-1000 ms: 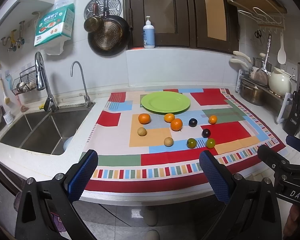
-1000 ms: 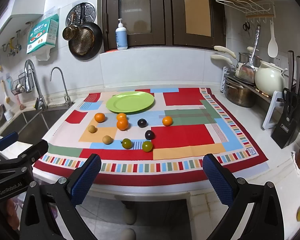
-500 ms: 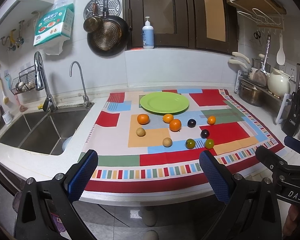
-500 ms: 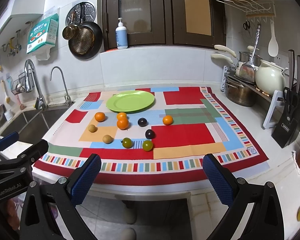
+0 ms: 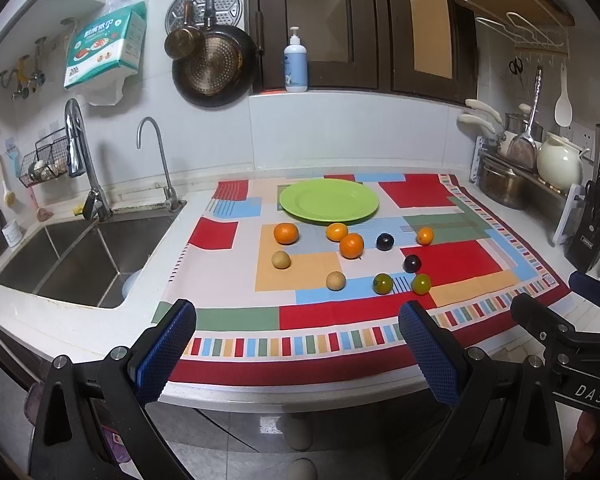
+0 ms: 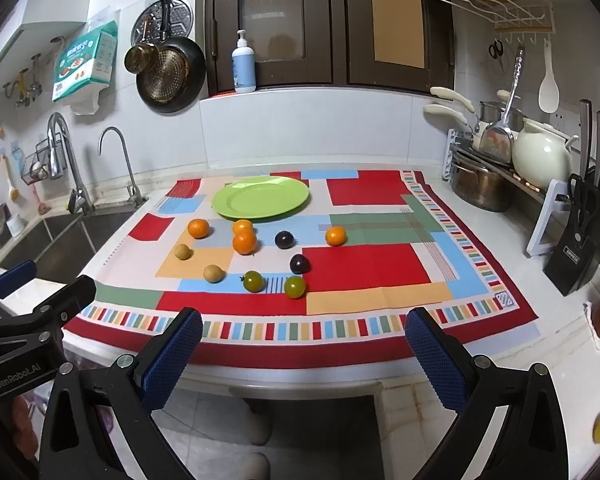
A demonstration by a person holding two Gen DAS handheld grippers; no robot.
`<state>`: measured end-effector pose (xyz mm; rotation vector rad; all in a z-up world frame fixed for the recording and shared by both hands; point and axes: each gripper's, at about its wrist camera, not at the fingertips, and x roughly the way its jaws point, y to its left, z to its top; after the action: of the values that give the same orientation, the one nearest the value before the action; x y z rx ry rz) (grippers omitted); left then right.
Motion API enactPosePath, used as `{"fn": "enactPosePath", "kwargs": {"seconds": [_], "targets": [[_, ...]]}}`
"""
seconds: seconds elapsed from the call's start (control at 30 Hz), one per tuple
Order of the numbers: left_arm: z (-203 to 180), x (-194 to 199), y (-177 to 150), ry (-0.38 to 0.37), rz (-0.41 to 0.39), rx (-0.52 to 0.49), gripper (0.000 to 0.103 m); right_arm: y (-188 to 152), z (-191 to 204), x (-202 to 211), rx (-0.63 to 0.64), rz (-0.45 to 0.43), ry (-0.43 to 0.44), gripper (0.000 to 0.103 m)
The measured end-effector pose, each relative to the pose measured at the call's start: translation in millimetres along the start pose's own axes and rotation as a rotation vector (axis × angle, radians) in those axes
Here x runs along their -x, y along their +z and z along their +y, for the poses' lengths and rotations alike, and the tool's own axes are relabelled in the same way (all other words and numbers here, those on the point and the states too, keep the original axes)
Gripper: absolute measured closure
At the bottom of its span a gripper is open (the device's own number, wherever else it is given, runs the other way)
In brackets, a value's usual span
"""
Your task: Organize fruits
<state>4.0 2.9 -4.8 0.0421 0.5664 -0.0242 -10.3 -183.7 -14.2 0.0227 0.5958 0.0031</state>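
The green plate (image 5: 329, 201) at centre looks like smooth, glossy plastic. Under it lies a matt woven cloth (image 5: 452, 258) in coloured blocks, spread on a pale, polished stone-like desk (image 5: 152, 276). At left the sink (image 5: 76, 256) is brushed steel. The left tongs (image 5: 296, 344) carry blue pads (image 5: 430, 354) of rough, dimpled rubber on matt black plastic.

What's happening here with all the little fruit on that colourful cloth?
A person holds a left gripper and a right gripper, both open and empty, short of the counter's edge. Ten small fruits, including oranges and dark plums, lie scattered on the cloth. The green plate behind them holds nothing yet.
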Motion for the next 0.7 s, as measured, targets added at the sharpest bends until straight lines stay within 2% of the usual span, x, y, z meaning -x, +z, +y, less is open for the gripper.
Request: {"fn": "enactPosePath", "kwargs": {"seconds": [0.27, 0.5, 0.7], "targets": [[2.4, -21.9, 2.6, -0.009, 0.026, -0.016, 0.0, 5.7, 1.1, -16.5, -0.009, 0.039, -0.007, 0.001], [3.5, -58.1, 7.1, -0.034, 0.063, -0.046, 0.0, 9.6, 7.4, -46.2, -0.006, 0.085, -0.002, 0.001], [1.6, -94.4, 10.8, -0.081, 0.097, -0.072, 0.007, 12.8, 11.8, -78.0, 0.001, 0.133, -0.003, 0.005]]}}
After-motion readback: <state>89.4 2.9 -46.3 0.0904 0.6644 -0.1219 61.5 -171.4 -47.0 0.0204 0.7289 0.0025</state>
